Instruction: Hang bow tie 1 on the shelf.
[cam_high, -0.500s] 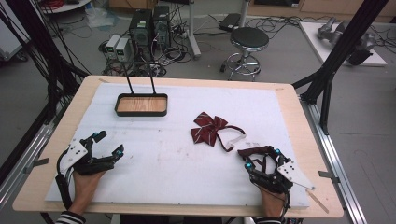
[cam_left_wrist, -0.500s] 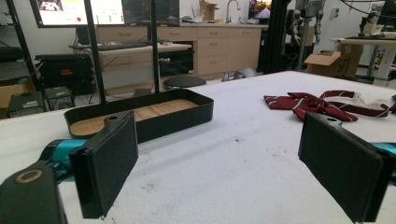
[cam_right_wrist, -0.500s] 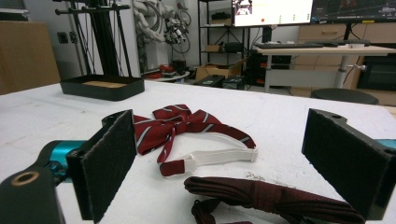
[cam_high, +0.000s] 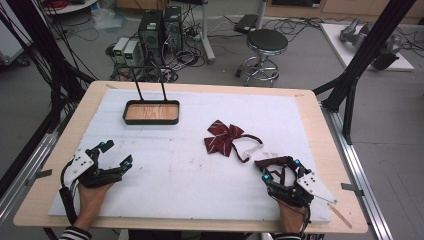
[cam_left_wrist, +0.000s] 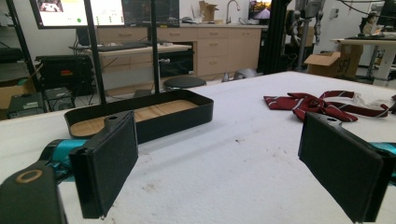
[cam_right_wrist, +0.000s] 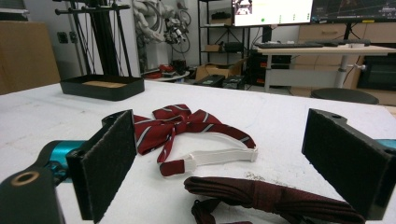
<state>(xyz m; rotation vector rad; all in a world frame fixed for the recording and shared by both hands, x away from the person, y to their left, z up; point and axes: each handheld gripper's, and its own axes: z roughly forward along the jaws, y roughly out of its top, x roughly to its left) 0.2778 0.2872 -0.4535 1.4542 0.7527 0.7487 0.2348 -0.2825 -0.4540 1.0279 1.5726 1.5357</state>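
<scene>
Left to right in the high view: the left gripper (cam_high: 116, 154) rests at lower left with its jaws wide apart and nothing between them, well away from the tray (cam_high: 151, 112) at upper left. The bow tie (cam_high: 224, 137) lies at centre. At lower right the right gripper (cam_high: 281, 169) gapes over a dark strap (cam_right_wrist: 275, 198). A risk, I judge: closing there could snag the strap rather than the bow tie just beyond.

The white table mat (cam_high: 170, 170) bears two dark red bow ties, one spread out (cam_high: 224, 137) and one bunched (cam_high: 272, 162), plus one black tray (cam_high: 151, 112).
</scene>
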